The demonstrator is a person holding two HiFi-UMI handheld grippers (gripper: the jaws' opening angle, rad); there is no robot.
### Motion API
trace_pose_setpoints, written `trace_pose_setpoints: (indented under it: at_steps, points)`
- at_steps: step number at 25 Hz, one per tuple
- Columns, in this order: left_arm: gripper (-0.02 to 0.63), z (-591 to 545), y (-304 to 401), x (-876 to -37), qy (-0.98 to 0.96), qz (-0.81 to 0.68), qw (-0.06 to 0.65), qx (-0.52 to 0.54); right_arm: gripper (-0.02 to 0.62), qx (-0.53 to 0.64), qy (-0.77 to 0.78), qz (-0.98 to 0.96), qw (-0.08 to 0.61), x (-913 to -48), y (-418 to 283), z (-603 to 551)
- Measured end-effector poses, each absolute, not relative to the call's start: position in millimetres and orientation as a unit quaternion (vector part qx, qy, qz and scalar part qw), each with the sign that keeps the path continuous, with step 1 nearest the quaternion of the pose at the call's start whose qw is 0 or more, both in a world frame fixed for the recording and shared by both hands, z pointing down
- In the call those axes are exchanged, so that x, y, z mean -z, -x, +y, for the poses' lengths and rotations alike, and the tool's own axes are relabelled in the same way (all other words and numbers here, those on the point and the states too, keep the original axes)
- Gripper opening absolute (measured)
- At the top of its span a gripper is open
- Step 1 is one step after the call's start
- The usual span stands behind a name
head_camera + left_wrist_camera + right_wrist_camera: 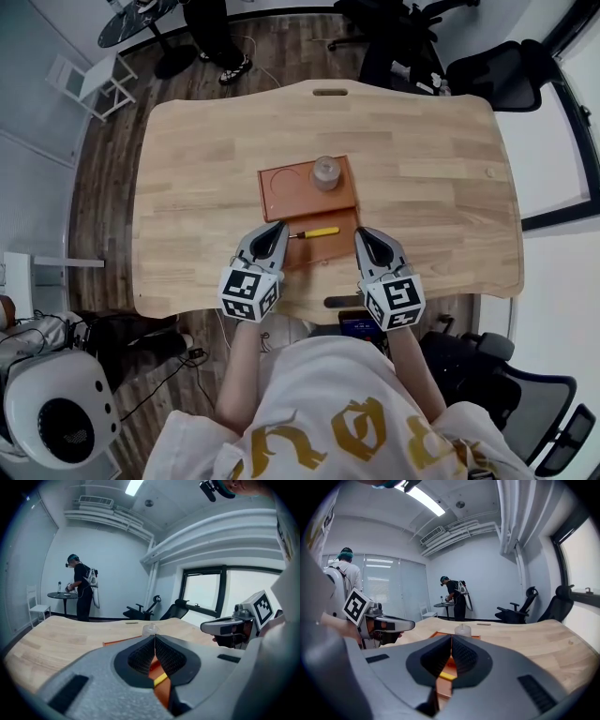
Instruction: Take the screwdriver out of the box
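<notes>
The yellow-handled screwdriver (319, 232) lies crosswise in the near part of the brown box (281, 192), which sits mid-desk (187, 169) toward the front edge. A small clear jar (325, 172) stands on the box's far part. The left gripper (274, 228) and right gripper (364, 232) flank the near part, each with jaws pressed together and nothing between them. To do this well, I judge one gripper should open wide first, straddle the handle square across its length, clamp firmly, then lift straight up clear of the box's wall.
</notes>
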State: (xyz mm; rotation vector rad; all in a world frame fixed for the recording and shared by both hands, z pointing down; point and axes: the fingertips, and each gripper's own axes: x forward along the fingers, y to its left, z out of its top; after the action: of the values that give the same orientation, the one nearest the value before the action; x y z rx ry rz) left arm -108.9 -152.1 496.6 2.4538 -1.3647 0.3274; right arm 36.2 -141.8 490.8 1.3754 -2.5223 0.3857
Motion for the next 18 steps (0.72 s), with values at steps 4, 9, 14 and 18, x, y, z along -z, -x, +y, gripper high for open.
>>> trace_pose_setpoints:
  at_steps: [4,9,14,18]
  points:
    - [0.011,-154.4,108.0,-521.5,-0.852,-0.465,0.187,-0.155,0.011,-0.149,-0.468,-0.862,0.127,-502.2,-38.0,-146.8]
    - [0.011,-157.7,96.4,-541.6,-0.855,-0.437,0.207,-0.187,0.011,-0.165,-0.469,-0.857,0.138,-515.5,-46.0,-155.3]
    - [0.011,-160.2,80.6,-565.8,-0.862,-0.395,0.218,-0.230,0.011,-0.182,-0.472,-0.850,0.150,-534.7,-54.3,-161.9]
    - [0.011,-159.6,69.9,-583.4,-0.863,-0.369,0.221,-0.266,0.011,-0.201,-0.477,-0.841,0.158,-550.7,-63.2,-165.4]
